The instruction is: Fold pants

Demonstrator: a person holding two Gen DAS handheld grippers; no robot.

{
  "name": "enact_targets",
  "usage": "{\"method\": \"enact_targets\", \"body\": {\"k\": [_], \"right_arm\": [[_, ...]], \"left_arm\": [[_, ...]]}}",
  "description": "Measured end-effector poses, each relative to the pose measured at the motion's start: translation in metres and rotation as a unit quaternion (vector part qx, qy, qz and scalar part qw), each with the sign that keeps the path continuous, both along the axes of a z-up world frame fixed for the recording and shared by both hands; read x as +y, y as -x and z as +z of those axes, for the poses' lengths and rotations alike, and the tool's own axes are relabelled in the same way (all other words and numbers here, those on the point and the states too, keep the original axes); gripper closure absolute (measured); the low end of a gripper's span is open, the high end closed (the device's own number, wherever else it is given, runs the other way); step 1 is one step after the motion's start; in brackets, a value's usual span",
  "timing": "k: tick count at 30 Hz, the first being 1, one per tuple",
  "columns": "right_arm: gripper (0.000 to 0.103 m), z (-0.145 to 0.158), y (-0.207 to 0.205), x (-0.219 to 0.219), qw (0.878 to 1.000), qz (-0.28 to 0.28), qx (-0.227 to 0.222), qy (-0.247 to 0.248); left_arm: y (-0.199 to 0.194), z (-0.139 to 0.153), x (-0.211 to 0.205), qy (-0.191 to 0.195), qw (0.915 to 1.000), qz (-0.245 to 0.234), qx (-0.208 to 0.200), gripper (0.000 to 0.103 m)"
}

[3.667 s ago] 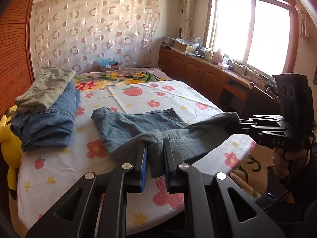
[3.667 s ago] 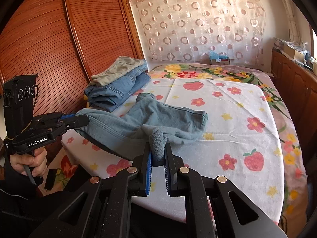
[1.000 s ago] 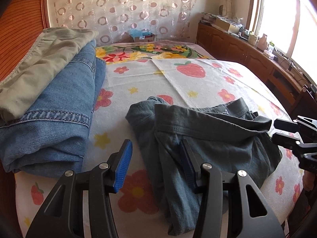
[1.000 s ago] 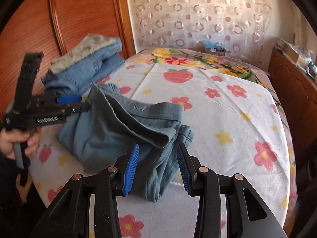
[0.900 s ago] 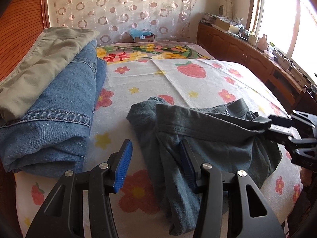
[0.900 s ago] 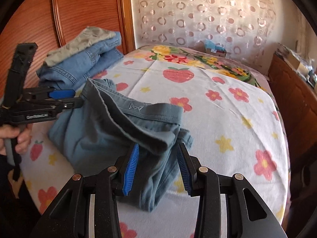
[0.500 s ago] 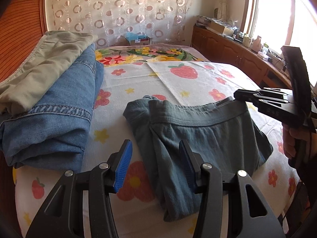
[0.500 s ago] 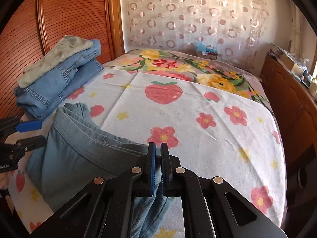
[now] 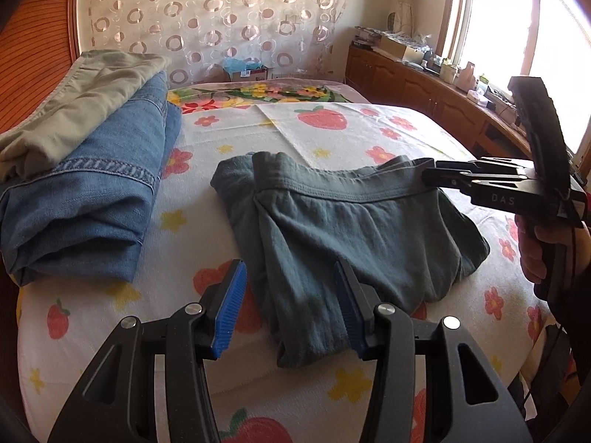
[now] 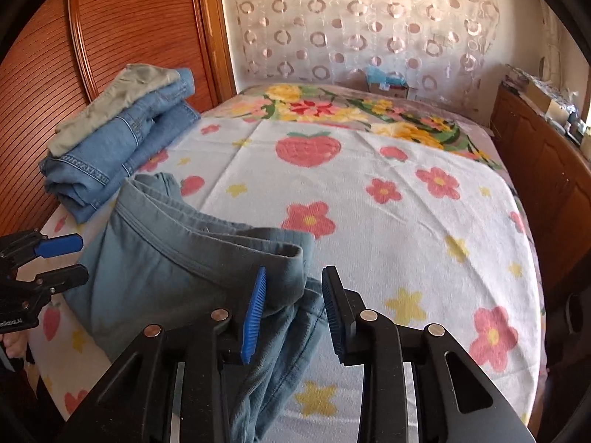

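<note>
The right gripper (image 10: 291,308) has just been opening, apparently freeing the pants (image 10: 177,265) waistband, now flatter.

This is a bedroom in a home. A bed (image 10: 369,192) with a flower and strawberry cover fills the room. Folded jeans (image 9: 85,199) lie on it. A wooden wardrobe (image 10: 140,26), a patterned curtain (image 9: 207,22), low wooden cabinets (image 9: 413,85) and a sunny window (image 9: 495,18) surround it.

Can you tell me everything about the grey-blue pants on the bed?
The grey-blue pants are soft, knit-looking cloth with a stitched waistband. They lie folded and a bit rumpled on the flowery bedspread, beside a stack of jeans. The right gripper, its jaws just opened, straddles the waistband corner without pinching.
</note>
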State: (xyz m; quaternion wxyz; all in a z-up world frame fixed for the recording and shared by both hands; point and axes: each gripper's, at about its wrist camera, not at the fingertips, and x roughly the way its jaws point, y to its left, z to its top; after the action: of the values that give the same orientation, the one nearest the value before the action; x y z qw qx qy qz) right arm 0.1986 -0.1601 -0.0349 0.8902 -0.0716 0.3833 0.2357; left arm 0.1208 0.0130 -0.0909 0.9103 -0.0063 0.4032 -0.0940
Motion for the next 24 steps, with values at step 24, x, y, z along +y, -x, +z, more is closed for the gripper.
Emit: {"method": "enact_targets", "body": {"k": [24], "right_arm": [[0.076, 0.009, 0.087, -0.031, 0.999, 0.019, 0.011, -0.026]], "left_arm": [[0.028, -0.012, -0.003, 0.003, 0.9997, -0.019, 0.015, 0.059]]}}
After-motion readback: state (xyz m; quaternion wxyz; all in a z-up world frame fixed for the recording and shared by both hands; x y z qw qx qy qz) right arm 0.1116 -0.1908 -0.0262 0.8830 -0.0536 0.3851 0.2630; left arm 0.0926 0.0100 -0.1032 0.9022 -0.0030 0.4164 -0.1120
